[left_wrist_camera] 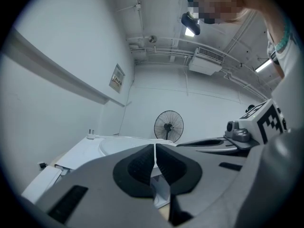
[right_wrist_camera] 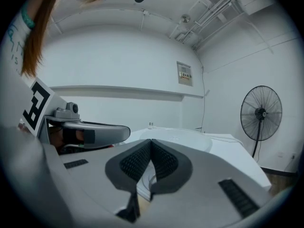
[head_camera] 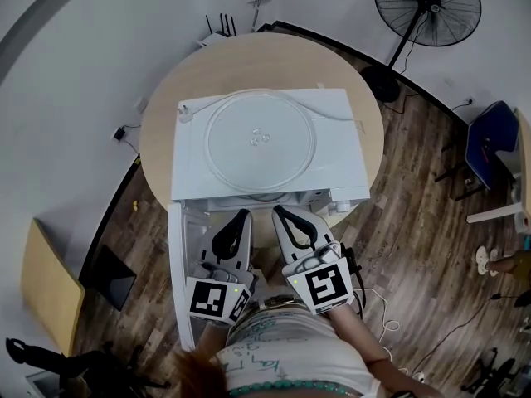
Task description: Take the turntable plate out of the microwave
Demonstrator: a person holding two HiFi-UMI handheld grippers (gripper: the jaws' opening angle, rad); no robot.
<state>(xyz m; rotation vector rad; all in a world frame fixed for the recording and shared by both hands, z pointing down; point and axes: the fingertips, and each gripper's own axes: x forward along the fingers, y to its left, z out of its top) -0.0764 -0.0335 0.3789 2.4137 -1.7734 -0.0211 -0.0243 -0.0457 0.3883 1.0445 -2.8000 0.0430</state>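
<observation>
The round desk (head_camera: 162, 123), with a pale wood-grain top, carries the microwave (head_camera: 340, 143), a white box with a flat, smooth roof. Its front faces the person, which suits direct access. The door (head_camera: 184, 255), a white panel, stands swung out from the left front corner of the microwave and leaves the cavity reachable. The turntable plate (head_camera: 260, 139) lies flat and roughly centred on the roof of the microwave. It is a clear glass disc with a raised rim and small moulded bumps at its middle, and the roof gives it broad, level support. On this evidence the removal step reads as complete. In front of the microwave, beside the door, the 2 grippers sit side by side. The left gripper (left_wrist_camera: 155, 151) and right gripper (right_wrist_camera: 151, 146) each have ribbed black jaws clenched pad to pad on nothing, consistent with a finished release.
</observation>
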